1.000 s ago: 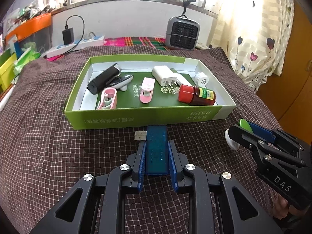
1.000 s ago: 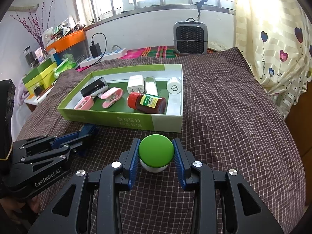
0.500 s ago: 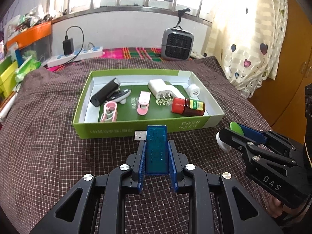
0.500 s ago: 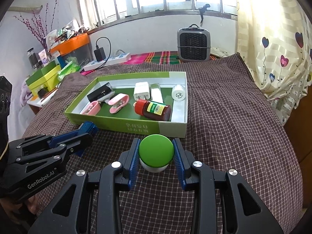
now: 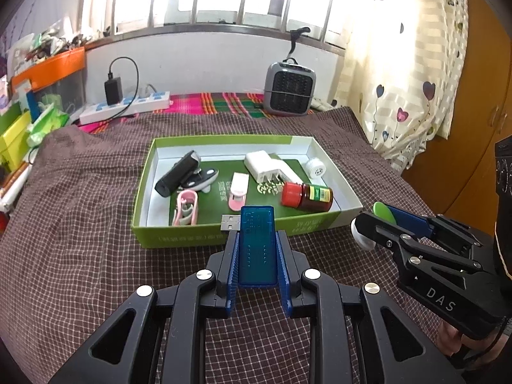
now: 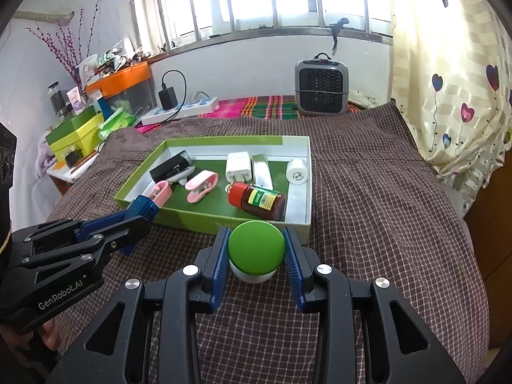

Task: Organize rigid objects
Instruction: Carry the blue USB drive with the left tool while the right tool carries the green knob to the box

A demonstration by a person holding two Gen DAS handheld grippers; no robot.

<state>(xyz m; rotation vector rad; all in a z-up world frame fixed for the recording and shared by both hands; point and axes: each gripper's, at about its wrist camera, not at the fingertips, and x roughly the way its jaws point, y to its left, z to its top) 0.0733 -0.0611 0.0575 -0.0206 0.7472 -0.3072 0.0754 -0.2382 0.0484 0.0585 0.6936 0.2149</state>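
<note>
My left gripper [image 5: 257, 240] is shut on a translucent blue USB stick [image 5: 257, 249], whose metal plug points left, just in front of the green box [image 5: 224, 238]. My right gripper [image 6: 256, 240] is shut on a small white jar with a green lid [image 6: 256, 246], held above the checked cloth near the box's front right corner. In the left wrist view the right gripper [image 5: 368, 230] shows at the right with the jar. The box holds a red-capped brown bottle [image 6: 259, 200], a white charger [image 6: 237, 166], pink clips [image 6: 201, 185], a black device [image 6: 171, 168] and a white round cap [image 6: 297, 171].
A dark checked cloth [image 6: 368, 208] covers the bed. Beyond it stand a grey heater [image 6: 321, 88], a white power strip [image 6: 180, 110] with a black plug, and an orange bin [image 6: 118, 80] among clutter at the left. A heart-patterned curtain [image 6: 454, 89] hangs at the right.
Both views have pulled up and back from the box, which now looks smaller and farther. Both grips are unchanged.
</note>
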